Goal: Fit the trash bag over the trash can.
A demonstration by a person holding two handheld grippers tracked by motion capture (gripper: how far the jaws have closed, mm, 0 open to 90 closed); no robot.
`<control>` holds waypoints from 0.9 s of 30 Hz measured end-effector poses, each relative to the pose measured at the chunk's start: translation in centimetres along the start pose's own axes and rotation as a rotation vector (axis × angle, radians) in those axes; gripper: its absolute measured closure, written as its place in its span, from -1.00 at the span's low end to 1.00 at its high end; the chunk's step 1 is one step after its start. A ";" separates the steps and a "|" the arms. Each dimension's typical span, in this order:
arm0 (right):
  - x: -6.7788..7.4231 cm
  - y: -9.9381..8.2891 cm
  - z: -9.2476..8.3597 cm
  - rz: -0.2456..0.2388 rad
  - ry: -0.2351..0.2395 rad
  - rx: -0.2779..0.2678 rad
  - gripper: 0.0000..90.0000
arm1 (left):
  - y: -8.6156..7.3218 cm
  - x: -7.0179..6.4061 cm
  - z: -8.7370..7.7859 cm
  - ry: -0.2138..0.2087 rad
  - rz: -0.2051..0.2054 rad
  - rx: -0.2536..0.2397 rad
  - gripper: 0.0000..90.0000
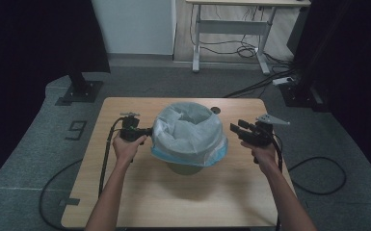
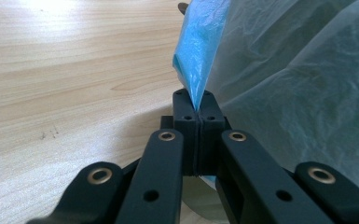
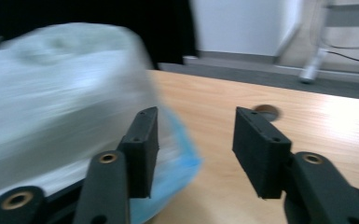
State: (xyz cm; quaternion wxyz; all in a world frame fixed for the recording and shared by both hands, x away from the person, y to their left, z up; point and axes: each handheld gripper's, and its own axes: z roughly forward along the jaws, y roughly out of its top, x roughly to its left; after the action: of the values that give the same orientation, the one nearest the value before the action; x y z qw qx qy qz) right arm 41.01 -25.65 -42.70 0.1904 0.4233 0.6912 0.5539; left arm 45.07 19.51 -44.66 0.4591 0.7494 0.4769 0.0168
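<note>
Left gripper [image 2: 199, 116] is clamped tight on the blue hem of the bin liner [image 2: 196, 51], pinching it at the bin's nine o'clock side; right gripper [image 3: 196, 149] stands half wide with nothing between its pads, just off the liner's blue edge [image 3: 177, 163] at the bin's three o'clock. The liner-draped waste bin [image 1: 189, 134] sits mid-table [image 1: 183, 202], its film folded down over the rim all round. My read: I keep the left pinch steady as an anchor, bring the right jaws back square onto the hem, and take a shallow bite so the thin film doesn't tear.
</note>
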 end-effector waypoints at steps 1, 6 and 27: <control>0.4 -0.1 -0.5 -0.010 0.021 0.000 0.03 | 0.0 0.0 -0.1 0.000 0.002 -0.002 0.97; 3.4 -0.7 -2.7 -0.065 0.171 0.022 -0.18 | 0.0 -0.2 -0.5 0.000 0.001 -0.011 0.97; 7.9 -4.9 0.5 -0.203 0.210 0.105 0.95 | -0.5 -0.3 -0.6 -0.014 0.007 -0.009 0.97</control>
State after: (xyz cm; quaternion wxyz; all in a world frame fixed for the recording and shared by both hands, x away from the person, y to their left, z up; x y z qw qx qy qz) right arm 35.08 -19.19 -45.75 0.1495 0.3005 0.7746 0.5361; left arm 44.27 19.81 -44.56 0.4658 0.7491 0.4708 0.0152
